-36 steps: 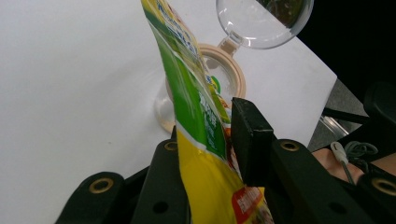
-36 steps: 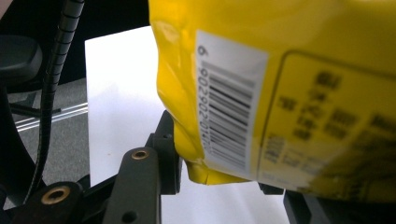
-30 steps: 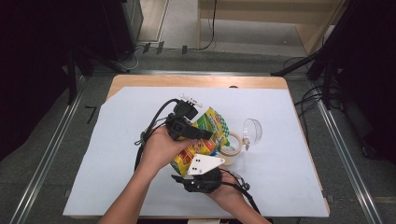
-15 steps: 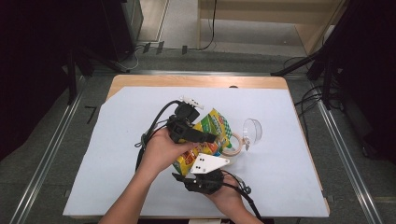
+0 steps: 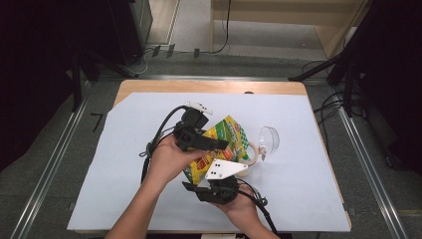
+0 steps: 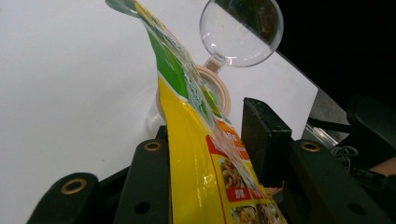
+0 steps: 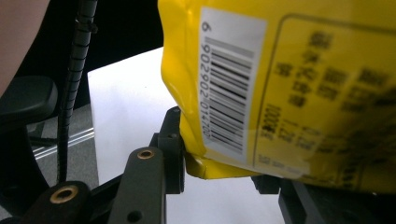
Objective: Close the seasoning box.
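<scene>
One yellow-and-green snack bag [image 5: 225, 144] held up over mid-table, just right of centre on the white sheet [image 5: 114, 174]. Pinched between both tools: left gripper [image 5: 215, 145] clamped on the bag's side from 9 o'clock, right gripper [image 5: 219, 172] clamped on its lower corner from 6 o'clock. Touching or just beside the bag at 3 o'clock, a clear jar [image 5: 259, 149] with its round lid [image 6: 241, 31] flipped open. Bare sheet wide open toward 9 and 12 o'clock; right table edge [image 5: 326, 149] nearer at 3 o'clock.
</scene>
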### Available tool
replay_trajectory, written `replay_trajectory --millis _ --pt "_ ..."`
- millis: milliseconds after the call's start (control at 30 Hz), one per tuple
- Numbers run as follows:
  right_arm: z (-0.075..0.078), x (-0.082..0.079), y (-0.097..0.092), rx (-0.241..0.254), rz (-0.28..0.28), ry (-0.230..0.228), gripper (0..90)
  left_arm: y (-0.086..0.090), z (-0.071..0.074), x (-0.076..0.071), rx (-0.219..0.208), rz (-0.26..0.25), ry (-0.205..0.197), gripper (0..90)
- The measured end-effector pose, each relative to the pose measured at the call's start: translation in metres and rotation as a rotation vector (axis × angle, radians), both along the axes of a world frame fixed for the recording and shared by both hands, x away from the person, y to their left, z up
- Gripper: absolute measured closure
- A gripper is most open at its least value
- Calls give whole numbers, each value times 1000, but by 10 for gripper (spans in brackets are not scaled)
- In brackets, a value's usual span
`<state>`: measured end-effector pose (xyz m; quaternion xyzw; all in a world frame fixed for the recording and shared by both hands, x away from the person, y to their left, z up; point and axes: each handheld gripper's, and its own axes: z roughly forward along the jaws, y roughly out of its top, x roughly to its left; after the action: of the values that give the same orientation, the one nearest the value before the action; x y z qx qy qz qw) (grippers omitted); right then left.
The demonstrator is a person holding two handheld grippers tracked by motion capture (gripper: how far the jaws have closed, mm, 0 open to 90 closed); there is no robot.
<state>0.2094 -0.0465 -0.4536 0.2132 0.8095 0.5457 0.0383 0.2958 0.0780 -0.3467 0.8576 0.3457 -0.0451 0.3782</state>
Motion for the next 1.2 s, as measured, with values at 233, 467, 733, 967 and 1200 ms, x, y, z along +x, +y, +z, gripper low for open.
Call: replay_trajectory --millis 233,467,733,967,1200 --pt "-5 1 2 -19 11 21 647 -3 -1 2 25 -11 0 818" --pt "-5 2 5 -41 28 -6 611 -4 1 2 20 -25 1 866" --pt "1 5 9 -94 37 -38 684 -7 8 8 41 -22 10 870" --pt "9 15 11 -97 32 -25 711 -9 13 24 55 -29 58 869" --pt "6 19 10 -71 23 -5 715 -10 9 30 31 -33 96 861"
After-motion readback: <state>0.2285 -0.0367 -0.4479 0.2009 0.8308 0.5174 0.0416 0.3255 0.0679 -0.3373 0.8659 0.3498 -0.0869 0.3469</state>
